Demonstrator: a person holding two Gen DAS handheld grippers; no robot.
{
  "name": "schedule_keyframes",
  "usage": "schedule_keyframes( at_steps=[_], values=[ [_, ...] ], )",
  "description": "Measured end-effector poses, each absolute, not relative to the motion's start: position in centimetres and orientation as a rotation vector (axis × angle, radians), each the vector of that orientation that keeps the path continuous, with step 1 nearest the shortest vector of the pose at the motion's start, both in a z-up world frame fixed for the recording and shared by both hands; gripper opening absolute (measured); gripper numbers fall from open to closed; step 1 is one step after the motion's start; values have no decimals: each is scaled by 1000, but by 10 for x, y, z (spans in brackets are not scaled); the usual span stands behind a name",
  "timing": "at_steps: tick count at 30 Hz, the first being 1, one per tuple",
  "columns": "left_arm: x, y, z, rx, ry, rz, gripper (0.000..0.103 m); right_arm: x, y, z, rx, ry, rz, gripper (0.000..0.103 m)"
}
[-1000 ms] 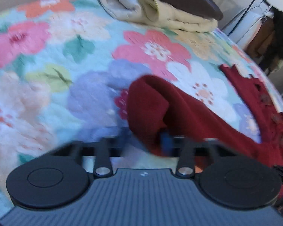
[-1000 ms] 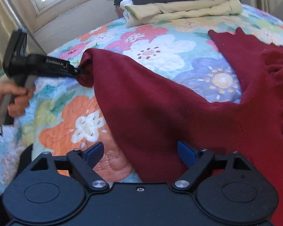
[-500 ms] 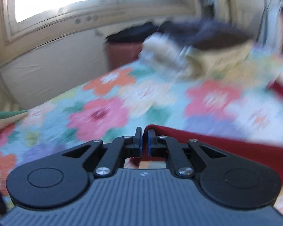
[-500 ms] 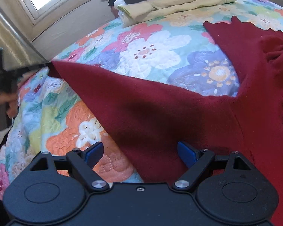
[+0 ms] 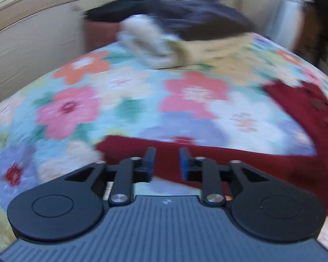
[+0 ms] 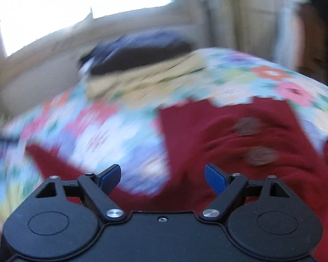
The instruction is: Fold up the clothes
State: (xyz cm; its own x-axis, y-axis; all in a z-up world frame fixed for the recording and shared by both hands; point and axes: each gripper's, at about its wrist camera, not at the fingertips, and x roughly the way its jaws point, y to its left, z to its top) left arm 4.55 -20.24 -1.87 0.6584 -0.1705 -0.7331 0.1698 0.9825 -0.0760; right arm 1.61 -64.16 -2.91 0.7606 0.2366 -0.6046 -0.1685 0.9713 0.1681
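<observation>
Both tongs empty: left gripper [image 5: 165, 163] narrowly parted, right gripper [image 6: 163, 178] wide. Dark red knitted cardigan [image 6: 240, 152] spread lower right on flowered quilt [image 5: 124, 100], sleeve [image 5: 207, 159] laid straight, probably for folding.

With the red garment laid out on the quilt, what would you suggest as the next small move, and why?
Probably bring the right gripper down to the red garment body and pinch its near edge. Both grippers are open and hold nothing; the left gripper hovers over the spread sleeve, so that side looks ready.

left gripper [image 5: 165, 162] fingers parted, red sleeve [image 5: 218, 159] released onto quilt [image 5: 98, 100]
</observation>
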Motion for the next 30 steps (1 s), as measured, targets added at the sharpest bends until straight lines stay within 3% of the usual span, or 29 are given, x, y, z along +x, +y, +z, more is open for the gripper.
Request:
schedule_keyframes(
  at_steps=[9, 14, 16, 20, 24, 27, 29, 30],
  values=[
    [76, -351, 50, 206, 1000, -595, 34, -14, -795, -17, 296, 727, -114, 87],
    [83, -449, 64, 412, 1077, -665, 41, -46, -874, -35, 484, 743, -277, 87],
    [80, -485, 63, 496, 1078, -686, 41, -59, -899, -44, 539, 739, -339, 85],
    [69, -554, 57, 575, 1070, -762, 41, -59, -918, -61, 593, 760, -366, 68],
    [52, -615, 63, 472, 986, -924, 46, -39, -922, -74, 583, 802, -363, 63],
    [35, -645, 56, 474, 816, -991, 51, -23, -929, -87, 604, 807, -328, 73],
    [27, -666, 42, 508, 720, -1014, 53, -12, -933, -97, 620, 809, -305, 74],
    [28, -677, 33, 542, 729, -1039, 60, -6, -935, -101, 627, 811, -293, 74]
  ],
)
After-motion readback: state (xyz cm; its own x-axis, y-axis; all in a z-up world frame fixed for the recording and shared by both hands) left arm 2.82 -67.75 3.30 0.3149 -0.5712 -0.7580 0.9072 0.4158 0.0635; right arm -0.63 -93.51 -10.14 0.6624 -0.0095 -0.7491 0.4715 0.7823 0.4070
